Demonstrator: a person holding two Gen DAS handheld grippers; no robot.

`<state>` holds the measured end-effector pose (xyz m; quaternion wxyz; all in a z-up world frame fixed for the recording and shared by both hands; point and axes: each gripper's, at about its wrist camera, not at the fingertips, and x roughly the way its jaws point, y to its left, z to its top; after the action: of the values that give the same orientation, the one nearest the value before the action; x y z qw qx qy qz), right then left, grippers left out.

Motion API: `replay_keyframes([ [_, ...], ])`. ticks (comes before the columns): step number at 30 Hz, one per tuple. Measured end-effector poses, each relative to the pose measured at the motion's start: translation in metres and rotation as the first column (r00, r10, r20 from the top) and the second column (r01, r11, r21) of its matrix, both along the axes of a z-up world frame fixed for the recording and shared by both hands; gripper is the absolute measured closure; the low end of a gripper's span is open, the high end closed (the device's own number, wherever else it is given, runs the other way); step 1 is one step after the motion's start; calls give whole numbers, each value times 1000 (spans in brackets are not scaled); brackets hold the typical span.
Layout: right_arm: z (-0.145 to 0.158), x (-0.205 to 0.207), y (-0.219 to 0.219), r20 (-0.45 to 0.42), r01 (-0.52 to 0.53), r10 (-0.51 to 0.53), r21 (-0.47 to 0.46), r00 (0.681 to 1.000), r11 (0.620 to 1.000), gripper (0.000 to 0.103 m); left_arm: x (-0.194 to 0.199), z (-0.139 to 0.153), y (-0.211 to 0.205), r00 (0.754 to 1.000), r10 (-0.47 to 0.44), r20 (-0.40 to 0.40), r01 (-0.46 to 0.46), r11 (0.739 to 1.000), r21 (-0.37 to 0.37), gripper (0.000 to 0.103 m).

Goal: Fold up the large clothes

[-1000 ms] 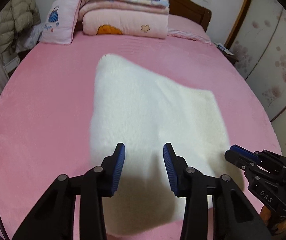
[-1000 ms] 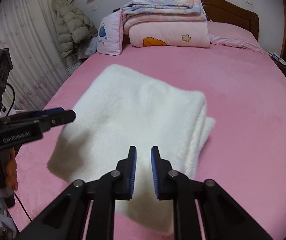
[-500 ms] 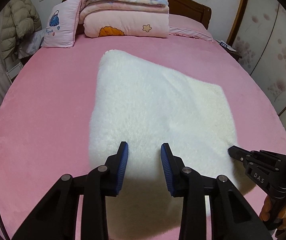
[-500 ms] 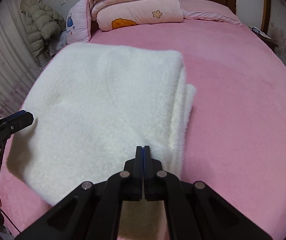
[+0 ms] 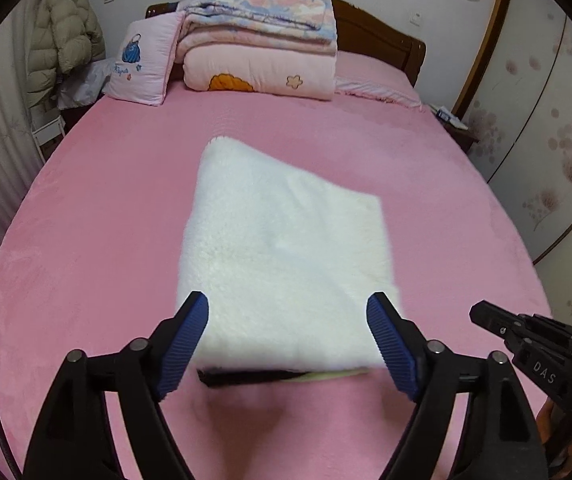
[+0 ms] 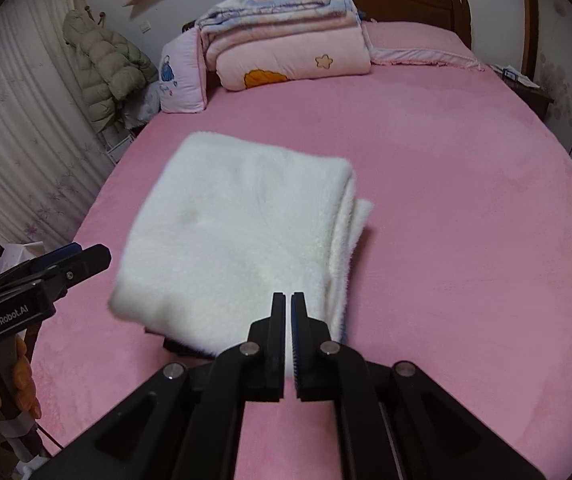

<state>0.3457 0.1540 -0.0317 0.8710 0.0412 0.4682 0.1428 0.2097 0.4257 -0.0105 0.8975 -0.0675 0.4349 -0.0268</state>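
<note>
A white fleecy garment (image 5: 286,248) lies folded into a thick rectangle on the pink bed (image 5: 85,208); a dark lining shows under its near edge. My left gripper (image 5: 288,340) is wide open, its blue pads on either side of the near edge, holding nothing. In the right wrist view the garment (image 6: 237,240) has stacked layers along its right side. My right gripper (image 6: 289,320) has its jaws nearly together just at the near edge, with nothing between them. Each gripper shows in the other's view: right (image 5: 526,336), left (image 6: 45,272).
Folded quilts (image 5: 261,48) and a pink pillow (image 5: 141,64) are stacked at the headboard. A puffy coat (image 6: 109,68) hangs by the curtain on the left. A wardrobe (image 5: 546,120) and nightstand (image 5: 452,118) stand to the right.
My left gripper opened wide and drew back toward the near edge. My right gripper closed, then pulled back off the garment, which now sits farther away.
</note>
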Motion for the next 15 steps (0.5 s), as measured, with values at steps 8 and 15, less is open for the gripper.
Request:
replay_keyframes([
  [8, 70, -87, -59, 3, -35, 35, 39, 999, 999, 95, -96, 74, -69, 999, 35, 15, -35, 999, 19, 21],
  [15, 114, -174, -113, 1, -86, 86, 39, 996, 996, 95, -187, 113, -143, 999, 41, 31, -40, 999, -4, 15],
])
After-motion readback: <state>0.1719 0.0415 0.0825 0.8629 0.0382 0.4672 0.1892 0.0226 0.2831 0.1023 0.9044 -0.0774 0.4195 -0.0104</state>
